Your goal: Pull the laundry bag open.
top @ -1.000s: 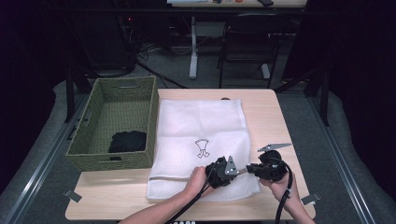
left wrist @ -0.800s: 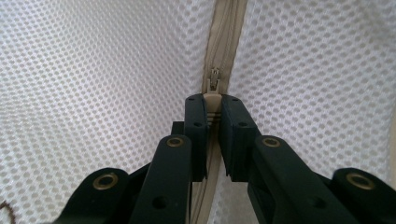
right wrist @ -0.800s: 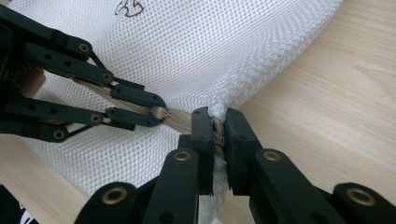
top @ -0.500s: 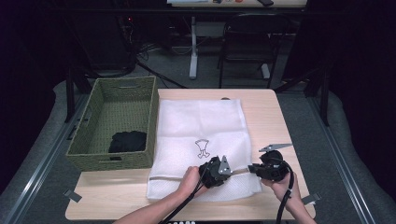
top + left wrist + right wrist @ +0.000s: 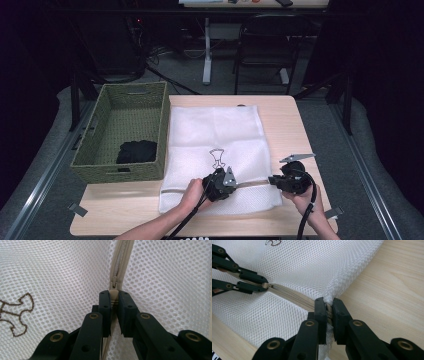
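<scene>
A white mesh laundry bag (image 5: 215, 135) lies flat on the wooden table (image 5: 295, 130), with a beige zipper (image 5: 292, 296) running along its near edge. My left gripper (image 5: 235, 184) is shut on the zipper's pull tab (image 5: 113, 292), just behind the slider (image 5: 114, 281). My right gripper (image 5: 270, 180) is shut on the bag's near right corner (image 5: 329, 298), at the zipper's end. The stretch of zipper between the two grippers is pulled taut. In the right gripper view, the left gripper (image 5: 267, 285) points toward me from the upper left.
A green woven basket (image 5: 90, 140) stands left of the bag with a black cloth (image 5: 136, 151) inside. Bare table shows to the right of the bag and along the near edge. A chair and table legs stand beyond the far edge.
My left gripper has slid left along the zipper, away from the right gripper, so more zipper shows between them. The right gripper has stayed on the corner.
</scene>
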`<state>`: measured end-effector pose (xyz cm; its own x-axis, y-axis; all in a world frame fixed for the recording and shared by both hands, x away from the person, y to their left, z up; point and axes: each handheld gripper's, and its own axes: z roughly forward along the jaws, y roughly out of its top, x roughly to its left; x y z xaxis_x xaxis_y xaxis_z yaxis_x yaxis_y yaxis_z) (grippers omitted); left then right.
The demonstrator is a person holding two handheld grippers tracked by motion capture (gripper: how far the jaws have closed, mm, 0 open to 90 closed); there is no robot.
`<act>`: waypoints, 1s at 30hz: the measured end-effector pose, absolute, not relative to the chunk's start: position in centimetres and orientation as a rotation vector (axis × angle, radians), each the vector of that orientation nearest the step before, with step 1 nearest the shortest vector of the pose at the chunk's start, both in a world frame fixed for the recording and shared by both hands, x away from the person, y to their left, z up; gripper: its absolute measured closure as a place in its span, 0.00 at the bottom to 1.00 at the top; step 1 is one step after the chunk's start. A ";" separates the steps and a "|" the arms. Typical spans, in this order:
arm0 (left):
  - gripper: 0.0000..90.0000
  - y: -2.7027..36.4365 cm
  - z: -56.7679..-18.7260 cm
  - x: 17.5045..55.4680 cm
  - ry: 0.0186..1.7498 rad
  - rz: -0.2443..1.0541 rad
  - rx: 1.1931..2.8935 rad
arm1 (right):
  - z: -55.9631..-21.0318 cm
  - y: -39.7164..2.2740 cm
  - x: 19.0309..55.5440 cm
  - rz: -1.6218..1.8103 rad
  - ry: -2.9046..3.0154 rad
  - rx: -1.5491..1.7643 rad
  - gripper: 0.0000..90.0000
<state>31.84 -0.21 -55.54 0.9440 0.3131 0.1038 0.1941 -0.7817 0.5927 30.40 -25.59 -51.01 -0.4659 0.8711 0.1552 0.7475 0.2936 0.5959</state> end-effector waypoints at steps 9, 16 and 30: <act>0.91 1.5 -55.0 31.8 0.371 0.275 2.501 | -51.0 -25.7 30.4 0.906 2.357 1.494 0.93; 0.91 2.8 -54.7 31.7 0.386 0.282 2.509 | -51.0 -25.7 30.4 0.906 2.357 1.494 0.93; 0.91 6.0 -54.3 31.6 0.435 0.267 2.537 | -51.2 -25.8 30.5 0.891 2.369 1.491 0.93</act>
